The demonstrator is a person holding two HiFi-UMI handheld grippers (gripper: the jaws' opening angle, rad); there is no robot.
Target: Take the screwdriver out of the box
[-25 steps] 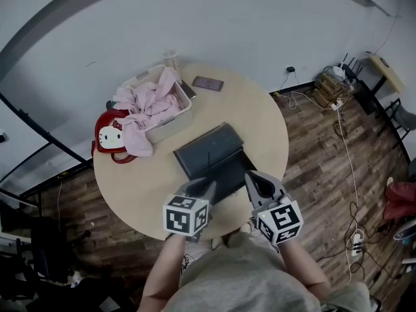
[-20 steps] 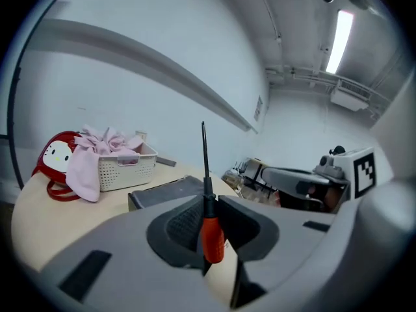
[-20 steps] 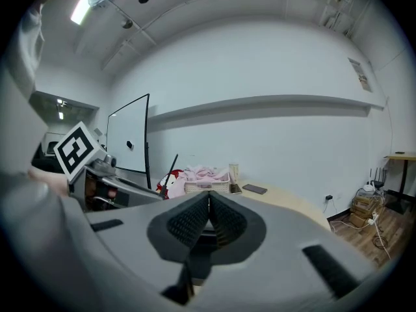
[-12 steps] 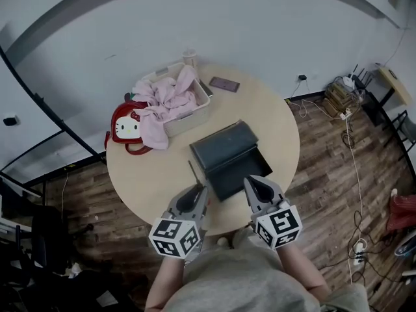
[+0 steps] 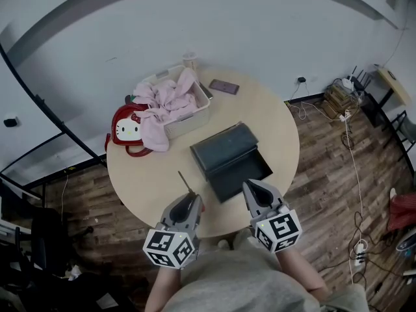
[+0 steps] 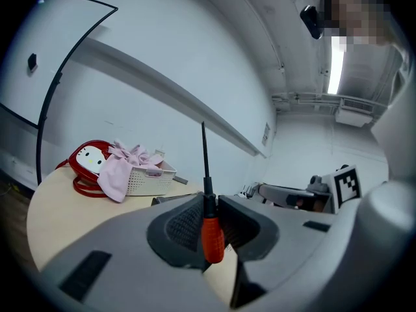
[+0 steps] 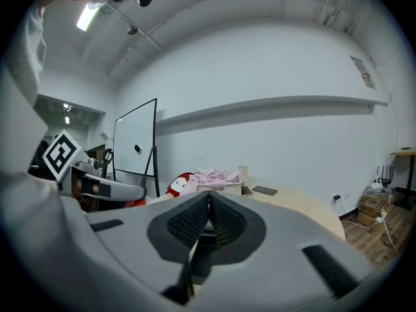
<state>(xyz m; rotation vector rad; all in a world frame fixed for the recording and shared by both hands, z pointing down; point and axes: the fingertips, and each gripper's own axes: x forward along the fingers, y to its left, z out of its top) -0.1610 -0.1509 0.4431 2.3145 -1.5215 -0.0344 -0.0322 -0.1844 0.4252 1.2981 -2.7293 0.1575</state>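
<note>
Round table (image 5: 146,174) is carrying the open box (image 5: 237,173). My left gripper (image 5: 191,201), at the box's 7 o'clock, is clamping the screwdriver (image 6: 212,236) clear of it, so removal looks done. My right gripper (image 5: 252,187) is idling closed and empty at 5 o'clock.

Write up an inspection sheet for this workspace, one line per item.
Surface: round beige table, bare near the person.
Job's things: dark box lies open mid-table; orange-handled screwdriver is out of it.
Clutter: white basket of pink clothes, red bag beside it, phone, cup behind the basket.
Grippers: left gripper jaws shut on the screwdriver, shaft pointing away; right gripper jaws together, empty.
Cables: white cable trails over the floor right of the table.
Surroundings: wooden floor, white wall, whiteboard.
</note>
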